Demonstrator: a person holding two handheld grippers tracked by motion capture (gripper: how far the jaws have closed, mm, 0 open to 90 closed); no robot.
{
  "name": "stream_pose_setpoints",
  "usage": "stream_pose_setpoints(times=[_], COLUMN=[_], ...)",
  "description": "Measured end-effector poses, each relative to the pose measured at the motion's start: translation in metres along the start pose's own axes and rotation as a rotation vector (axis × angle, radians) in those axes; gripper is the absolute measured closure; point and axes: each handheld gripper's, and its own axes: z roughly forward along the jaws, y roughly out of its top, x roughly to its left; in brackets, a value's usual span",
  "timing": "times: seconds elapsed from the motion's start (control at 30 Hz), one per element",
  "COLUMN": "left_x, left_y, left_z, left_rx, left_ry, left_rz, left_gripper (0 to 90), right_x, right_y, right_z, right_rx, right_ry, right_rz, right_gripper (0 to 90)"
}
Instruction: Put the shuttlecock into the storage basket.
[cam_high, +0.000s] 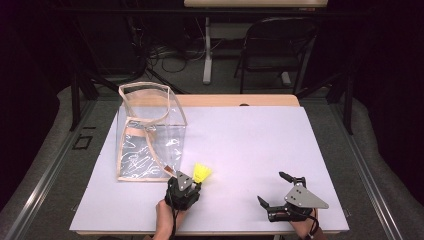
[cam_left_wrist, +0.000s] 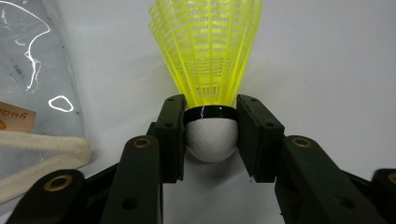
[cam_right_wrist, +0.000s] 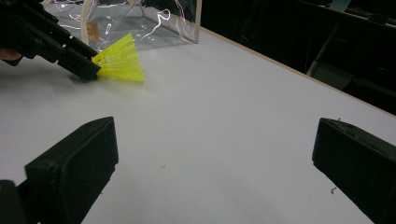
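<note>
Surface: white-topped table (cam_high: 250, 145)
Far left: clear bag (cam_high: 150, 135)
Near left: yellow shuttlecock (cam_high: 202, 173)

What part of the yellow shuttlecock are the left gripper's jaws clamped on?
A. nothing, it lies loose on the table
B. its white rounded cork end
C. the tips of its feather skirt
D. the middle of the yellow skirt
B: in the left gripper view the left gripper has its jaws pressed on both sides of the shuttlecock's white cork.
</note>
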Motion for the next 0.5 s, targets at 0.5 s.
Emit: stream_pose_setpoints(times=[0.5], left_x=[0.0], left_y=[-0.0007], left_z=[-0.0018], left_rx=[-0.019], left_ry=[-0.021], left_rz=[-0.008], left_gripper=[64.7], right_x=[-0.0004], right_y=[0.0002], right_z=[-0.0005], right_rx=[-0.003], right_ry=[-0.002], right_rz=[-0.004], right_gripper=[0.0])
